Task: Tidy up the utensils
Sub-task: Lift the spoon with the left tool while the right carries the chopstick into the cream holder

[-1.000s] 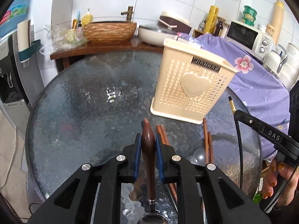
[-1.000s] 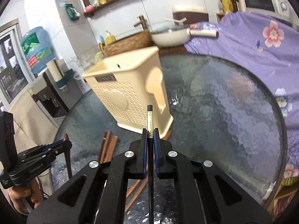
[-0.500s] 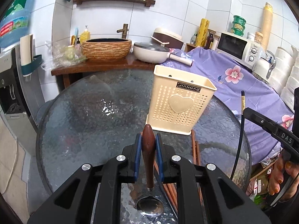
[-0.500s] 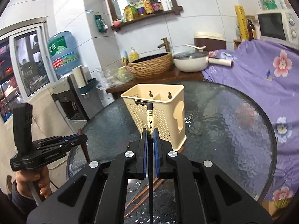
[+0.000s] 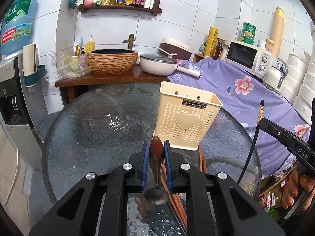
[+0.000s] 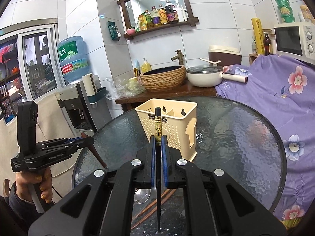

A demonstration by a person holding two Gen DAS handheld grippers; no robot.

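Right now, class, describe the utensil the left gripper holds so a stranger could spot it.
On the round glass table, before the cream holder, the left gripper clamps a spoon. Unlike the thin chopsticks lying nearby, it has a thick brown wooden handle and a metal bowl.

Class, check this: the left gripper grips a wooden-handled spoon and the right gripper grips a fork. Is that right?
Not quite. The right gripper grips a black chopstick, not a fork, as the right wrist view shows. The left gripper does grip the wooden-handled spoon.
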